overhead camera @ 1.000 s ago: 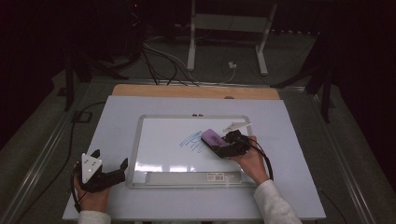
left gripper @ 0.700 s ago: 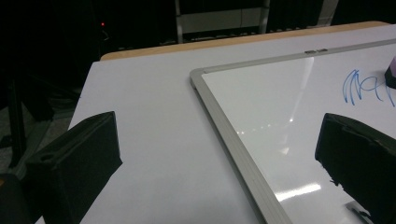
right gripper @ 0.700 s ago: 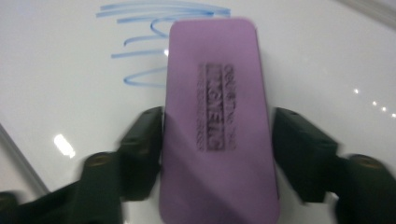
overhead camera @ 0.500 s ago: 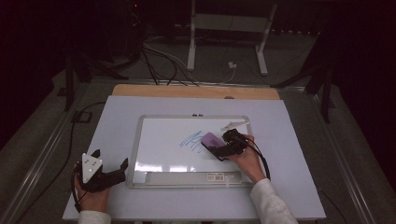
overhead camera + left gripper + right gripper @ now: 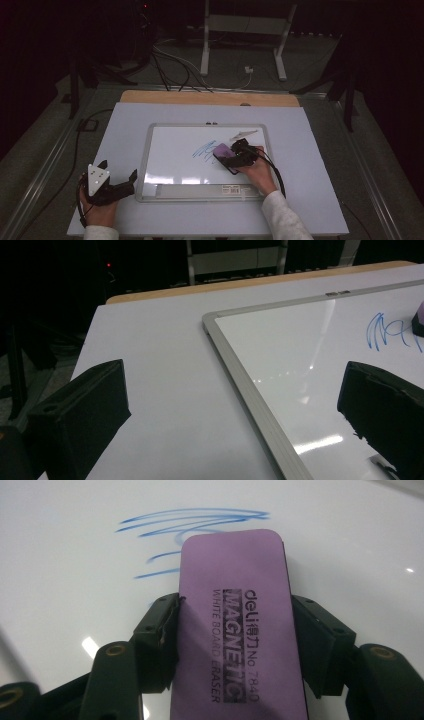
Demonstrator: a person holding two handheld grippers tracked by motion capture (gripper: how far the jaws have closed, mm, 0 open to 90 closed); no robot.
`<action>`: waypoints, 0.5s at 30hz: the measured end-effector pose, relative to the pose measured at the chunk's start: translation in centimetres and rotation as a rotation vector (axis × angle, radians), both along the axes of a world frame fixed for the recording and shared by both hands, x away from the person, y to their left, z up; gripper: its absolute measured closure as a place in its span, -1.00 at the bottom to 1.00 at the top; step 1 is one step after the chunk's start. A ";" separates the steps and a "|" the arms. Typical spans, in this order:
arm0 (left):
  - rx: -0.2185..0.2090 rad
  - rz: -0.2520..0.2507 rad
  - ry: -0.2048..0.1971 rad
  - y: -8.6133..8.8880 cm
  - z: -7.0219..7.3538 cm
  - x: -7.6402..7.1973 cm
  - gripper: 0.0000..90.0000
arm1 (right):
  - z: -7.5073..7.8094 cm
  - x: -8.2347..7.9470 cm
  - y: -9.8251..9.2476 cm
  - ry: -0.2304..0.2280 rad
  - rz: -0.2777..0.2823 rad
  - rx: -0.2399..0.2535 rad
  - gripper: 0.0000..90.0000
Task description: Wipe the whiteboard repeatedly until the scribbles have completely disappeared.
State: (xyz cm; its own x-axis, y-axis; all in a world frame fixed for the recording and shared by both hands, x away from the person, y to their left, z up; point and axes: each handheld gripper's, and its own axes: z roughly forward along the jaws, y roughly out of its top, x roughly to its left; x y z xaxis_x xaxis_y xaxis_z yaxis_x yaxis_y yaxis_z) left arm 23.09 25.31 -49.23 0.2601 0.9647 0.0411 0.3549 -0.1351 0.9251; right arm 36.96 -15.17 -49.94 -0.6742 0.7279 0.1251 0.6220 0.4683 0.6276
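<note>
Purple eraser [image 5: 237,615] with black print on top, lying flat on whiteboard [image 5: 175,150], beside blue scribbles [image 5: 190,525], right tool [image 5: 235,630] squeezing its sides.

A dark room surrounds the white table [image 5: 150,115]; grey floor [image 5: 320,65] beyond carries tangled cables [image 5: 170,60] and a white metal stand [image 5: 245,25].

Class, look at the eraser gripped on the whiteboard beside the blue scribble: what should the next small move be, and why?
Probably a short wipe toward the blue scribble. The right gripper is clamped on the purple eraser, which lies against the whiteboard at the marks' edge, and several strokes remain beyond its front end. The left gripper, open, rests beside the frame.
</note>
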 end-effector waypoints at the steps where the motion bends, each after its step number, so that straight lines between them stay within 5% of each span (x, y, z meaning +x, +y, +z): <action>1: 0.000 0.000 0.000 0.0 0.0 0.0 -0.98 | 0.0 -0.2 0.3 0.003 0.018 -0.002 -0.10; 5: 0.002 0.000 -0.002 0.0 0.1 -0.1 -0.98 | 0.2 -0.6 1.0 -0.006 0.051 -0.026 -0.10; 11: -0.003 0.003 -0.004 0.1 0.0 0.0 -0.98 | 0.4 0.9 -1.0 0.001 -0.153 -0.073 -0.09; 15: -0.001 0.000 0.000 0.0 0.0 0.0 -0.98 | 0.5 0.6 -0.9 0.005 -0.154 -0.074 -0.09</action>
